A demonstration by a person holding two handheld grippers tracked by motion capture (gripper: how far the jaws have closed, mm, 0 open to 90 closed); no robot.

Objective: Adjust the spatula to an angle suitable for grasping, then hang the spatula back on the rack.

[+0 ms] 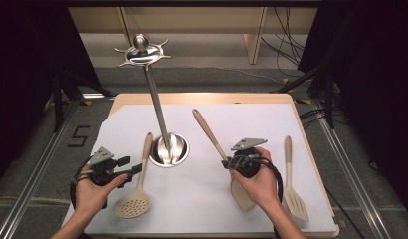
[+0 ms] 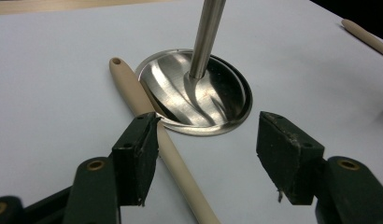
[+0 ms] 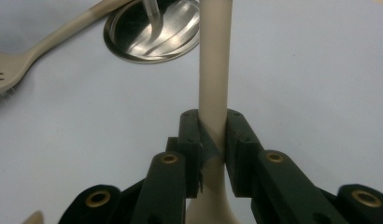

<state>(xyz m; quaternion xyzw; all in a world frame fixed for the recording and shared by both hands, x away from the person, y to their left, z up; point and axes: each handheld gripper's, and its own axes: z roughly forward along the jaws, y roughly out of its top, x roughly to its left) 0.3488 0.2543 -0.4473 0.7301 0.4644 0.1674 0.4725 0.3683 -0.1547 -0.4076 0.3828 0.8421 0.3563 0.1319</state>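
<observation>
High view: right gripper (image 1: 227, 163) sitting at about 4 o'clock from the steel stand base (image 1: 168, 150), clamping the handle of a beige spatula (image 1: 210, 132) whose handle is pointing toward 11 o'clock, blade tucked under the right hand (image 1: 255, 183); left gripper (image 1: 135, 171) resting at 8 o'clock from the base, skimmer spoon (image 1: 135, 199) lying just beside it, slotted turner (image 1: 293, 189) lying at 3 o'clock of the right hand. Left gripper view: jaws standing wide apart with nothing pinched, left one hanging over the skimmer handle (image 2: 147, 121), which is touching the base rim (image 2: 227, 126). Right gripper view: jaws squeezing the spatula handle (image 3: 215, 70), handle running to 12 o'clock, base (image 3: 152, 35) sitting at 11 o'clock.
</observation>
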